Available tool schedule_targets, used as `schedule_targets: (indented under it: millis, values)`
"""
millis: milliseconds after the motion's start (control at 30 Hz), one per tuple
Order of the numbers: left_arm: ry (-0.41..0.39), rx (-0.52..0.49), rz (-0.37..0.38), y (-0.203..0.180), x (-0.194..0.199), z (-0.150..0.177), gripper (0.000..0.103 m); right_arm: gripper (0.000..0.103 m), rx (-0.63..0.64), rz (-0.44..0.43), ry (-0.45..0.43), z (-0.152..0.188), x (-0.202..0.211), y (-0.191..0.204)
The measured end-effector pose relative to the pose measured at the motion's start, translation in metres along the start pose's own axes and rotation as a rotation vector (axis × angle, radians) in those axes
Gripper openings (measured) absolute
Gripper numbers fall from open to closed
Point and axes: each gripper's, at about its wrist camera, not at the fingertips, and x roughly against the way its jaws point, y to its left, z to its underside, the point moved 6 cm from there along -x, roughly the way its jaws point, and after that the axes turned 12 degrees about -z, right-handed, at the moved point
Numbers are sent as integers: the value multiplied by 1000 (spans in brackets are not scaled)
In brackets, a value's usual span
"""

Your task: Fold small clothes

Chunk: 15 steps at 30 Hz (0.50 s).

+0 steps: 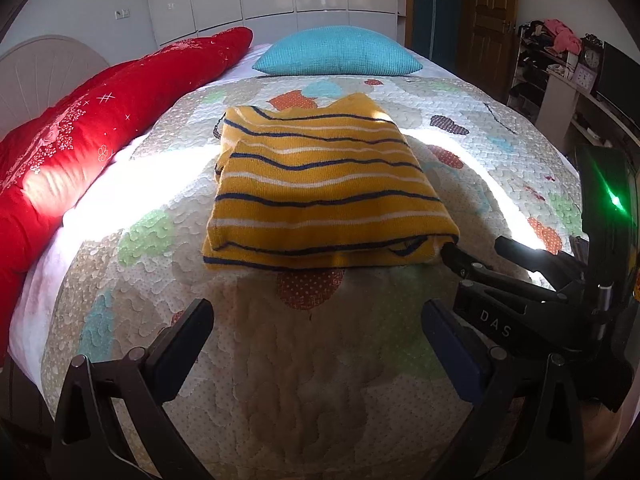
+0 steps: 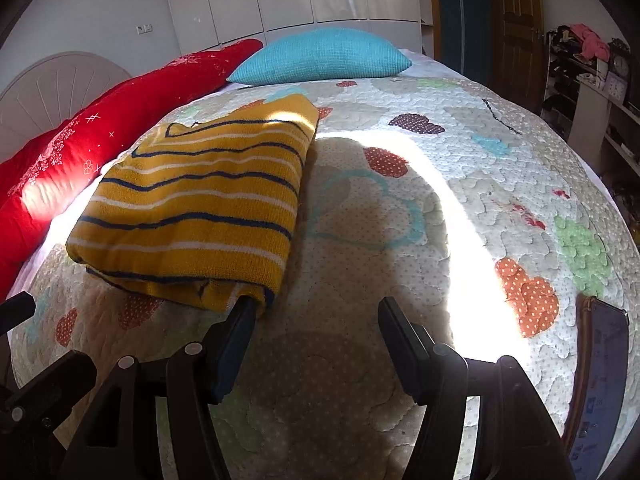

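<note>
Bedspread (image 1: 280,380), quilted white with coloured patches, bearing a mustard-yellow knitted top with navy and white stripes (image 1: 324,184), folded into a neat rectangle at mid-bed.
Folding looks nearly finished. Left gripper (image 1: 316,344) hangs apart and empty just short of it; right gripper (image 2: 316,344) stands apart, one finger (image 2: 236,340) at the near corner. Next, judging so: back off or square the edge.

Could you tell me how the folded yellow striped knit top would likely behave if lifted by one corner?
The folded yellow striped knit top looks soft, so it would probably droop and unfold. Its layers lie loose at the near edge. It seems light, and unlikely to slide on the quilted patchwork bedspread.
</note>
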Motion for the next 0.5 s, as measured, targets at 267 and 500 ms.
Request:
schedule_targets:
  millis: [267, 500]
  values:
    - [26, -6, -80, 11, -4, 6, 103, 70, 0, 42, -53, -12, 20, -5]
    - [34, -4, -81, 18, -4, 12, 103, 71, 28, 45, -62, -16, 27, 7]
